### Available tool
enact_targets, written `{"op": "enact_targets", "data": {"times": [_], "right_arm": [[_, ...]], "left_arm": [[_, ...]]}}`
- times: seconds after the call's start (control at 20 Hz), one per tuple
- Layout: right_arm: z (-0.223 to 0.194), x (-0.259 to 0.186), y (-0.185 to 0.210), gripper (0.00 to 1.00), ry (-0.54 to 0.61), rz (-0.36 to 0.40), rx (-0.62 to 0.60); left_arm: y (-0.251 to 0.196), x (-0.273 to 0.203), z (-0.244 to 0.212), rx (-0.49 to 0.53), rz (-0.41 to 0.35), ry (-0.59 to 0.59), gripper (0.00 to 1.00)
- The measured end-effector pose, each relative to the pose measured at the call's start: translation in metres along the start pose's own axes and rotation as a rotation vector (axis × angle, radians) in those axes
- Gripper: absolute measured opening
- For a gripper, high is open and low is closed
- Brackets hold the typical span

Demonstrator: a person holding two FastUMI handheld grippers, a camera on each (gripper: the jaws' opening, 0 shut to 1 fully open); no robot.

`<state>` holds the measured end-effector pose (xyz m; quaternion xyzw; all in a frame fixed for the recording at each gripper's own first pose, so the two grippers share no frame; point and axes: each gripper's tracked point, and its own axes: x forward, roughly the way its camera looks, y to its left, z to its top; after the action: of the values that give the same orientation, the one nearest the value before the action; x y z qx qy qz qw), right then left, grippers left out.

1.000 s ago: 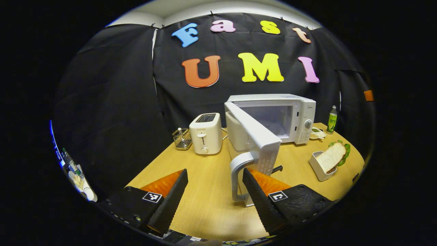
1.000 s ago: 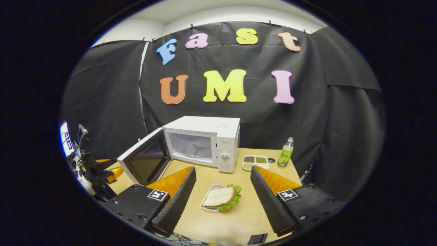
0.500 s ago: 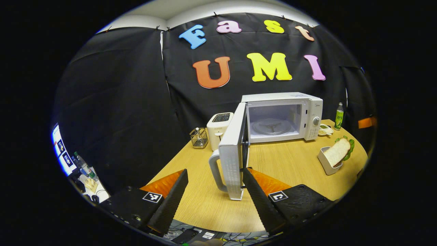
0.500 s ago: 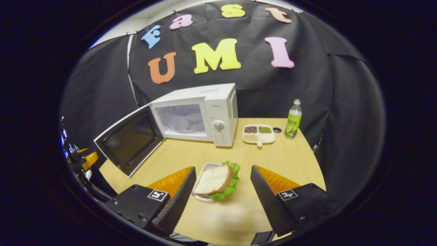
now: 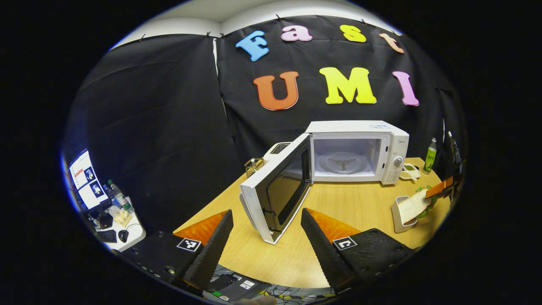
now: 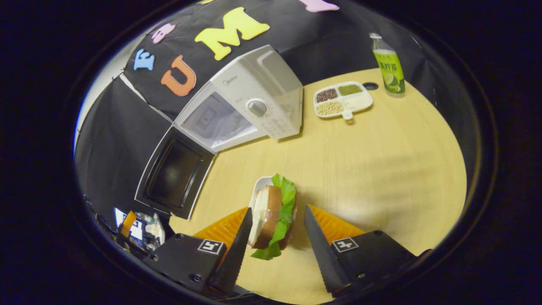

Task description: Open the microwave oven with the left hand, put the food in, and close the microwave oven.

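The white microwave [image 5: 355, 152] stands at the back of the wooden table [image 5: 351, 207] with its door [image 5: 277, 190] swung wide open and the turntable showing. My left gripper [image 5: 264, 245] is open, drawn back from the door, with nothing between its fingers. The sandwich [image 6: 275, 216], bread with green lettuce, stands on edge in a small white tray [image 6: 258, 190]. My right gripper [image 6: 275, 250] is open and straddles the sandwich; one finger lies close against the bread and the other stands apart from the lettuce. In the left gripper view the sandwich [image 5: 408, 207] sits at the right edge.
A toaster [image 5: 277, 148] and a wire basket [image 5: 253, 166] stand behind the open door. A divided snack dish [image 6: 343, 99] and a green bottle [image 6: 388, 63] sit right of the microwave. A side desk with a monitor [image 5: 91, 182] lies beyond the table's left edge.
The door swung from half open to wide open and my left gripper left its handle. My right gripper dropped and tilted down over the sandwich, which now sits between its fingers.
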<state>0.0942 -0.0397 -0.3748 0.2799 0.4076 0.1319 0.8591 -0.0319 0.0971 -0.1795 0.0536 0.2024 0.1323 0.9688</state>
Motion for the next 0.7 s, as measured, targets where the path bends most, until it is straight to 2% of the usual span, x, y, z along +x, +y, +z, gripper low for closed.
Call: {"op": "enact_targets", "data": {"times": [0.05, 0.1, 0.15, 0.2, 0.25, 0.3, 0.35, 0.4, 0.45, 0.5, 0.55, 0.6, 0.65, 0.7], "right_arm": [[0.0, 0.004, -0.001, 0.76, 0.022, 0.029, 0.037], [0.0, 0.003, 0.001, 0.59, 0.046, 0.064, 0.069], [-0.001, 0.006, 0.002, 0.66, 0.071, 0.091, 0.102], [-0.001, 0.007, 0.004, 0.48, 0.089, 0.113, 0.13], [-0.001, 0.007, 0.006, 0.45, 0.105, 0.132, 0.156], [-0.001, 0.009, 0.007, 0.47, 0.117, 0.145, 0.178], [-0.002, 0.008, 0.007, 0.35, 0.129, 0.151, 0.185], [-0.001, 0.008, 0.009, 0.42, 0.139, 0.16, 0.181], [0.0, 0.008, 0.01, 0.33, 0.142, 0.164, 0.171], [0.003, 0.004, 0.014, 0.39, 0.14, 0.174, 0.155], [0.008, 0.0, 0.02, 0.31, 0.13, 0.188, 0.146], [0.013, -0.006, 0.026, 0.37, 0.121, 0.205, 0.14], [0.019, -0.011, 0.034, 0.29, 0.105, 0.229, 0.144], [0.025, -0.017, 0.044, 0.29, 0.088, 0.249, 0.148]], "left_arm": [[0.0, -0.005, 0.003, -0.009, 0.024, -0.001, 0.97], [0.0, -0.009, 0.006, -0.018, 0.042, -0.004, 0.97], [0.0, -0.013, 0.008, -0.024, 0.06, -0.005, 0.97], [-0.001, -0.016, 0.01, -0.028, 0.074, -0.003, 0.97], [-0.001, -0.019, 0.011, -0.03, 0.088, -0.001, 0.97], [0.0, -0.021, 0.011, -0.029, 0.103, 0.002, 0.97], [0.001, -0.025, 0.012, -0.032, 0.115, 0.0, 0.97], [0.001, -0.028, 0.014, -0.036, 0.122, -0.004, 0.97], [0.001, -0.03, 0.015, -0.036, 0.126, -0.005, 0.97], [0.003, -0.031, 0.015, -0.031, 0.13, -0.004, 0.97], [0.003, -0.031, 0.014, -0.023, 0.131, -0.001, 0.97], [0.005, -0.032, 0.015, -0.015, 0.131, -0.001, 0.97], [0.006, -0.031, 0.016, -0.01, 0.126, 0.0, 0.97], [0.007, -0.03, 0.018, -0.006, 0.121, -0.001, 0.97]]}}
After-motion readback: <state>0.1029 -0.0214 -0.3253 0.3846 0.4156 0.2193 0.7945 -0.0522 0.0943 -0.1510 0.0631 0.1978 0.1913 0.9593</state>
